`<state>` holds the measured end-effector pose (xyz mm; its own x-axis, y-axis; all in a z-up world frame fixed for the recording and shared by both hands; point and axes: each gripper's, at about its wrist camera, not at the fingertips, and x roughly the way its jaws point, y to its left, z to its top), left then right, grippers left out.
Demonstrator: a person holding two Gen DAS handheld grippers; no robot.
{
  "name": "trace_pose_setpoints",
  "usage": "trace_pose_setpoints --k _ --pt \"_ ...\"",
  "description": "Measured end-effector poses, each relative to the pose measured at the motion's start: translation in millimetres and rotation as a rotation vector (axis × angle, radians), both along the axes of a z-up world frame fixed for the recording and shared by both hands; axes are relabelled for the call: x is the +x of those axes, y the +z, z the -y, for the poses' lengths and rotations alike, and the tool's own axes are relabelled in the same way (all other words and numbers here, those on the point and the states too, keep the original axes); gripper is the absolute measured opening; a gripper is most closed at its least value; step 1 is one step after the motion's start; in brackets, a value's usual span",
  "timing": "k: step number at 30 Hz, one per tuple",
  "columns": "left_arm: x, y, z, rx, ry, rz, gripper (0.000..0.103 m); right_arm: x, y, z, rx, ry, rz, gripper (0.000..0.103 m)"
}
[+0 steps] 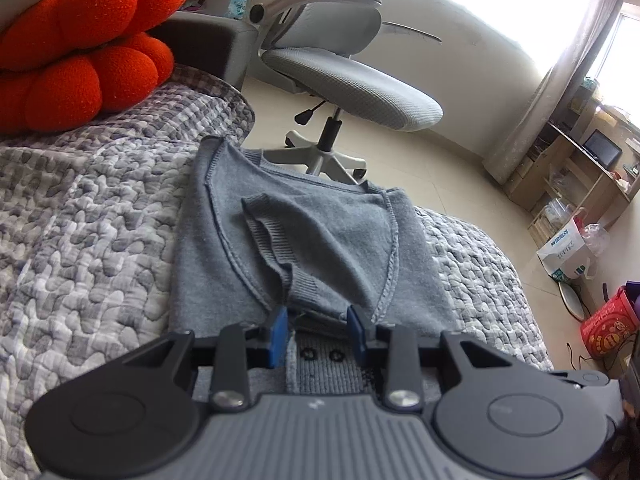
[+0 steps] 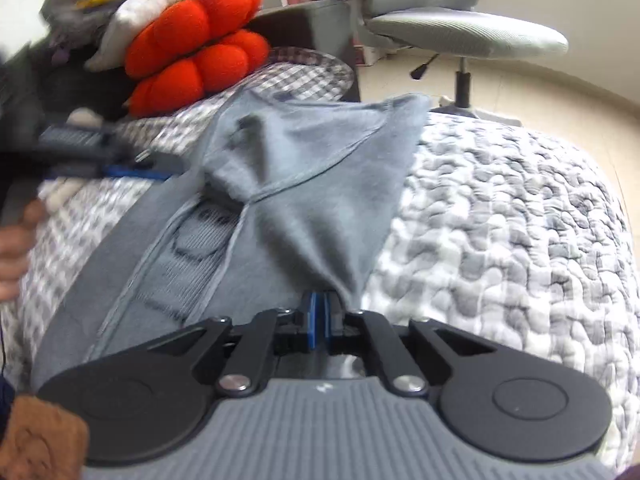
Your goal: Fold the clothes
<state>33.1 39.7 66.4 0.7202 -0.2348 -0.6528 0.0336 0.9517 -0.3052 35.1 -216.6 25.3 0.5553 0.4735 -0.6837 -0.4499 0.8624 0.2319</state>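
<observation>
Right claw (image 2: 320, 312) pinches the grey sweater's (image 2: 320, 208) edge (lifted off the quilt (image 2: 500, 220)); left claw (image 1: 316, 330) stands narrowly open, empty.

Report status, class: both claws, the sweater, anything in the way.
Left claw open, at the grey sweater's near edge. Right claw shut on a sweater fold. Orange plush sits clear on the bed.

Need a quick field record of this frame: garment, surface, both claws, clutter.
garment: grey sweater, partly folded, sleeves laid over the body
surface: bed with grey-white quilt
left claw: jaws apart at the sweater's near hem, pads not pressing on it
right claw: shut on a pinch of the sweater's edge, cloth pulled up taut
clutter: red cushions at the head of the bed; office chair beyond
</observation>
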Motion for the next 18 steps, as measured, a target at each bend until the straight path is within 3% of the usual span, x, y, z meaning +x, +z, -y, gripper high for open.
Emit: trace_pose_setpoints --k 4,5,6,12,16,18 --pt "-8 5 -9 0.014 0.026 0.004 0.033 -9 6 3 0.023 -0.06 0.036 0.002" --pt "-10 6 -11 0.019 0.036 0.002 0.033 -17 9 2 0.025 -0.048 0.051 0.015" --pt "-13 5 -13 0.025 0.045 -0.002 0.034 -24 12 1 0.027 -0.035 0.067 0.018" --pt "-23 4 -22 0.052 0.057 -0.019 0.035 -44 7 -5 -0.054 0.018 0.041 0.017" --pt "-30 8 -22 0.054 0.034 -0.007 0.037 -56 17 -3 -0.031 0.024 0.022 0.018" --pt "-34 10 -21 0.044 0.023 0.0 0.037 -61 15 -9 -0.067 0.04 -0.001 0.018"
